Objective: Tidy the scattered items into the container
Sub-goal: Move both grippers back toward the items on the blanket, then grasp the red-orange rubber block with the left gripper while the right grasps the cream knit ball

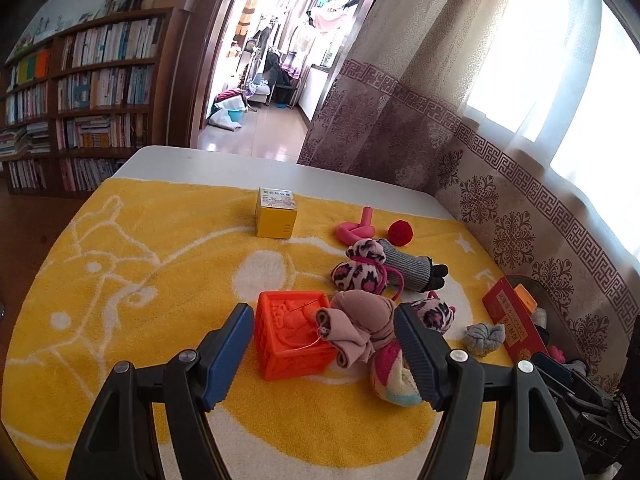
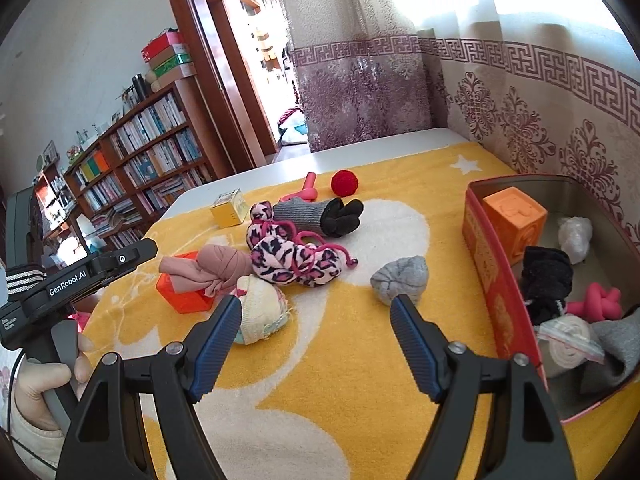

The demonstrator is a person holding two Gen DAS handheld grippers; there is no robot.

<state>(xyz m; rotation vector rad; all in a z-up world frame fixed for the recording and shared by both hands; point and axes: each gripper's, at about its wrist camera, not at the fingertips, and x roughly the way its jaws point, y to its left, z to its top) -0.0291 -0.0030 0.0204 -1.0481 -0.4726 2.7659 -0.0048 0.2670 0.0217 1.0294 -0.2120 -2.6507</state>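
Observation:
My left gripper (image 1: 324, 320) is open and empty, its jaws either side of an orange-red cube (image 1: 290, 338) and a rolled tan sock (image 1: 358, 328) lying against it. My right gripper (image 2: 316, 316) is open and empty above the yellow towel, between a cream and pink sock ball (image 2: 260, 308) and a grey sock ball (image 2: 400, 280). The red tin container (image 2: 486, 264) at the right holds an orange cube (image 2: 514, 216), a black sock and a pink knot. Leopard-print socks (image 2: 296, 256) and a grey and black glove (image 2: 320, 212) lie mid-towel.
A yellow box (image 1: 276, 214), a pink knotted tube (image 1: 356, 230) and a red ball (image 1: 400, 232) lie at the far side of the towel. A curtain (image 1: 500, 140) hangs along the right edge. The white table's far edge (image 1: 240, 164) drops to the floor. A bookshelf stands at left.

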